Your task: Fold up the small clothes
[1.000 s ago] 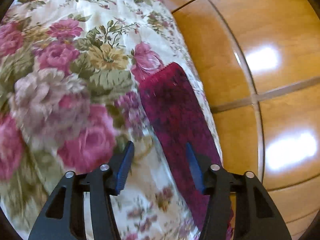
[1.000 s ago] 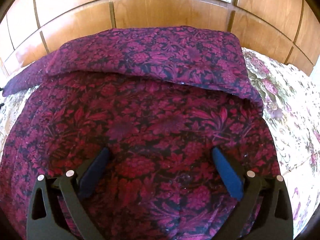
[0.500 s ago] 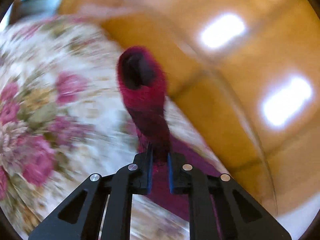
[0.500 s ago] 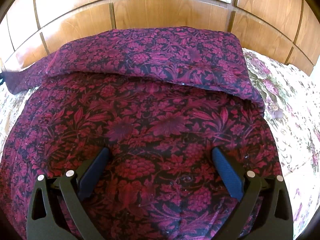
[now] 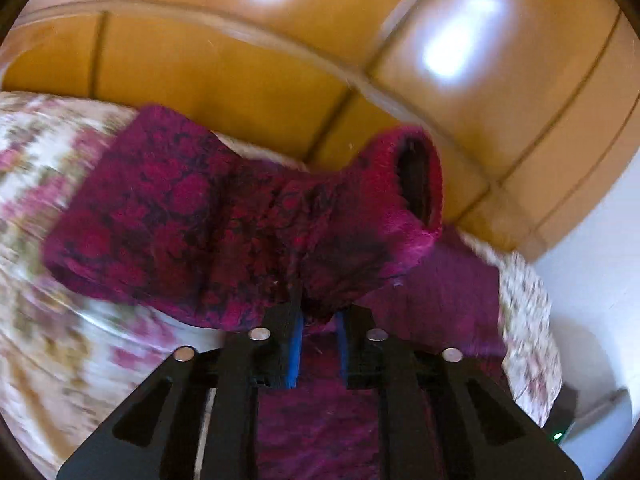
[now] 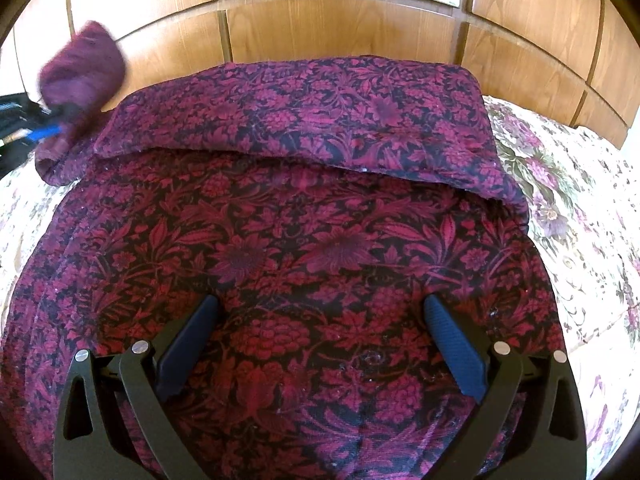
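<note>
One crimson floral garment (image 6: 304,248), two grippers, one floral bedspread (image 6: 580,220).

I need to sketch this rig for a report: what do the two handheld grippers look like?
Both match: the left gripper and right gripper have black frames with cut-out openings, round silver pins at the joints, and blue textured finger pads. No cables, markings or sleeves show.

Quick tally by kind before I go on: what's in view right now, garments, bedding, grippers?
Garment: 1, crimson floral, its sleeve lifted
Bedspread: 1, cream floral
Headboard: 1, wood panels
Grippers: 2, left gripper shut on the sleeve, right gripper open over the garment
Total: 5
</note>
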The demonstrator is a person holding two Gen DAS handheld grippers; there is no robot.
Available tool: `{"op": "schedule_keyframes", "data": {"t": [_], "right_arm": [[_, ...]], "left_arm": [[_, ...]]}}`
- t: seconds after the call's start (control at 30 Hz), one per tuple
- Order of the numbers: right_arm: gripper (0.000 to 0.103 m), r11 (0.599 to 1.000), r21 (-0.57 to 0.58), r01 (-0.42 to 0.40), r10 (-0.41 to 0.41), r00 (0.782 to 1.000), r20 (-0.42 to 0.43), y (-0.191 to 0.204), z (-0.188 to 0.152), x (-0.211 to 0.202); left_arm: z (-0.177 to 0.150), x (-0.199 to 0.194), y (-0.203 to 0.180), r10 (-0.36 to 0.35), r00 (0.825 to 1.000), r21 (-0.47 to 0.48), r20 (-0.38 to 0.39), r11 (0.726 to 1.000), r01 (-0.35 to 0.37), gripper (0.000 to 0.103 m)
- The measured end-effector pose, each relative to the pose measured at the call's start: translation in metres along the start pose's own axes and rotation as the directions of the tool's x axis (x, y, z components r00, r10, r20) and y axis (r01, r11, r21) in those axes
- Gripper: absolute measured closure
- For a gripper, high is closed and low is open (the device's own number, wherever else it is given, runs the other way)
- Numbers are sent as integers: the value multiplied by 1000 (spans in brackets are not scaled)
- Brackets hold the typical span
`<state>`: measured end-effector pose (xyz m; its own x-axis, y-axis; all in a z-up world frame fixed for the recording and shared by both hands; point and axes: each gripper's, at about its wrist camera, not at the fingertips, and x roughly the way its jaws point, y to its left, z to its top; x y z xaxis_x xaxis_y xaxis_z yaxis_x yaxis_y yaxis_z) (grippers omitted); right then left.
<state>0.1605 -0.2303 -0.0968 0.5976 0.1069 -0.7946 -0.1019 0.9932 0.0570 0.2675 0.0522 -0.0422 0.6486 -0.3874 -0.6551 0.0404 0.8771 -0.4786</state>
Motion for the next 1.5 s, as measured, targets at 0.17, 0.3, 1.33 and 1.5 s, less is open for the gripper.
{"op": "schedule_keyframes", "data": {"t": [0.17, 0.3, 1.33, 1.5], "right_arm": [[2, 1000, 6, -14, 14, 1000, 0, -4, 1, 1], [2, 999, 25, -33, 33, 999, -9, -7, 6, -3], [94, 955, 128, -266, 223, 934, 278, 0, 163, -68], [95, 954, 247, -168, 112, 968, 225, -62, 151, -42]], "left_arm": [[-15, -4, -20, 16, 1000, 39, 6, 999, -17, 44], [-37, -29, -21, 17, 1000, 44, 24, 999, -18, 27], [-128, -33, -6, 47, 999, 64, -5, 997, -47, 25], [-126, -33, -9, 59, 998, 74, -8, 996, -58, 25]]}}
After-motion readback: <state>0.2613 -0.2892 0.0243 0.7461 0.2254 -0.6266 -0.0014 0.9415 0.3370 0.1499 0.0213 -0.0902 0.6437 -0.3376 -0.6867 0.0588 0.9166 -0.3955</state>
